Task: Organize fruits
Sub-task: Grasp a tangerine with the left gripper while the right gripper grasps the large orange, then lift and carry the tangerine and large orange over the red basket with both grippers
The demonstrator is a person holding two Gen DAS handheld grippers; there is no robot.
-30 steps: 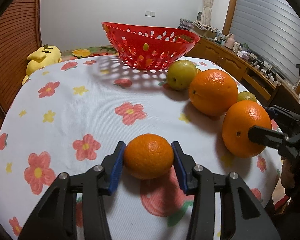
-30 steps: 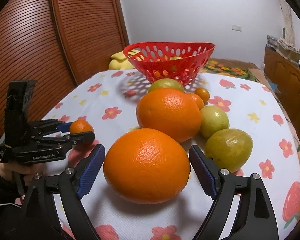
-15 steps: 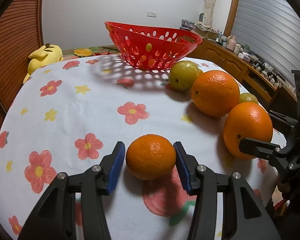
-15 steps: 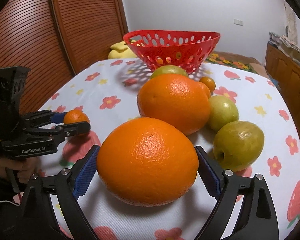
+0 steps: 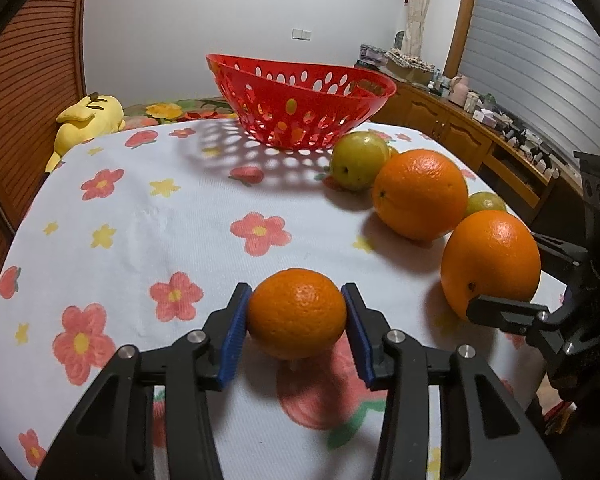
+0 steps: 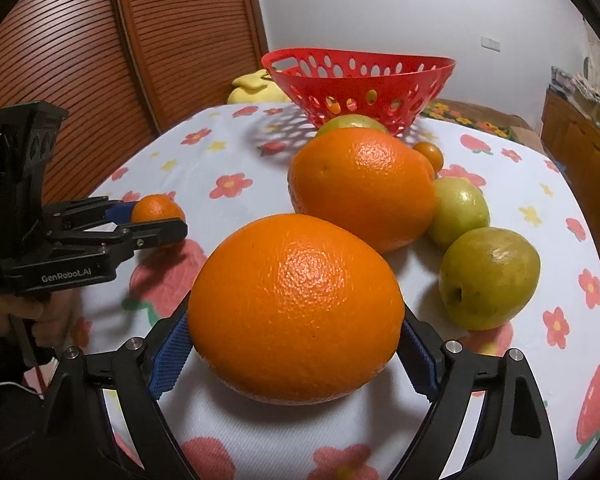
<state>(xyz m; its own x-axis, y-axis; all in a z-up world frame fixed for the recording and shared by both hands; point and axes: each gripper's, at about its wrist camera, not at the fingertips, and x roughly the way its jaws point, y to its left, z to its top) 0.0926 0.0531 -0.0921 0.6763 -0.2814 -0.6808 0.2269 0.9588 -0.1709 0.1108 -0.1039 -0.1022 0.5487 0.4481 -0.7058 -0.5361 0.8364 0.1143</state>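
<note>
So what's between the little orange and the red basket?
Only flowered tablecloth. In the left wrist view, no fruit sits between the little orange, in the left gripper, and the red basket.

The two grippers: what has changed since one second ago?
The left gripper closed on the small orange, which now looks lifted. The right gripper moved forward and closed on the big orange. The basket and the other fruits stayed in place.
</note>
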